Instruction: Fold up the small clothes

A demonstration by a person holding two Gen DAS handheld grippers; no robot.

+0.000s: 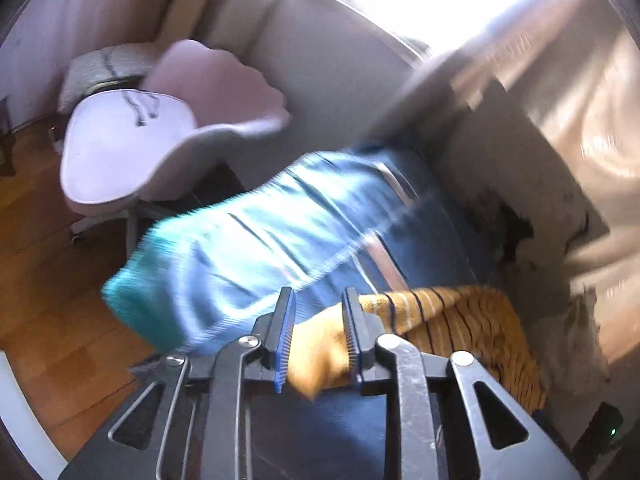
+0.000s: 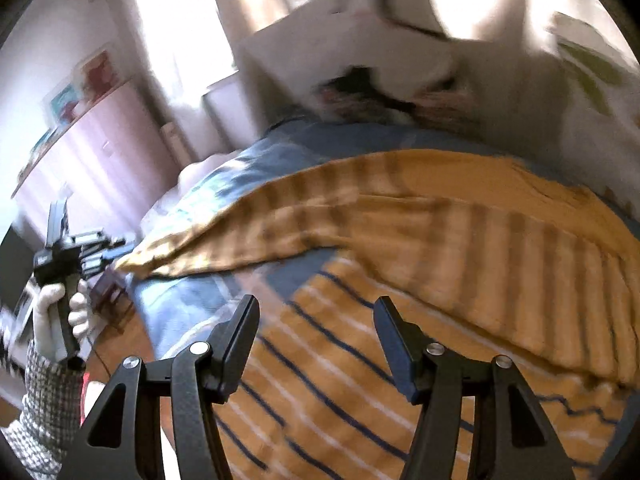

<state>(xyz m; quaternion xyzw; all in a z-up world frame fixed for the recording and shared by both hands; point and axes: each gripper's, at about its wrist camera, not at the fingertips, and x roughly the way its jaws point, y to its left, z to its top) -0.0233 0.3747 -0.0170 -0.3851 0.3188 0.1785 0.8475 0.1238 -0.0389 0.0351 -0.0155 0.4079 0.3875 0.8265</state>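
A mustard-yellow garment with dark and white stripes lies on a blue blanket. Its upper part is lifted in a fold over the lower part. In the left wrist view my left gripper is shut on a corner of the striped garment and holds it above the blue blanket. The left gripper also shows at the left of the right wrist view, held by a gloved hand. My right gripper is open and empty just above the garment's lower striped part.
A lilac chair stands on the wooden floor left of the blanket. A white box and dark blurred items sit at the far side of the blanket. Curtains and a bright window are behind.
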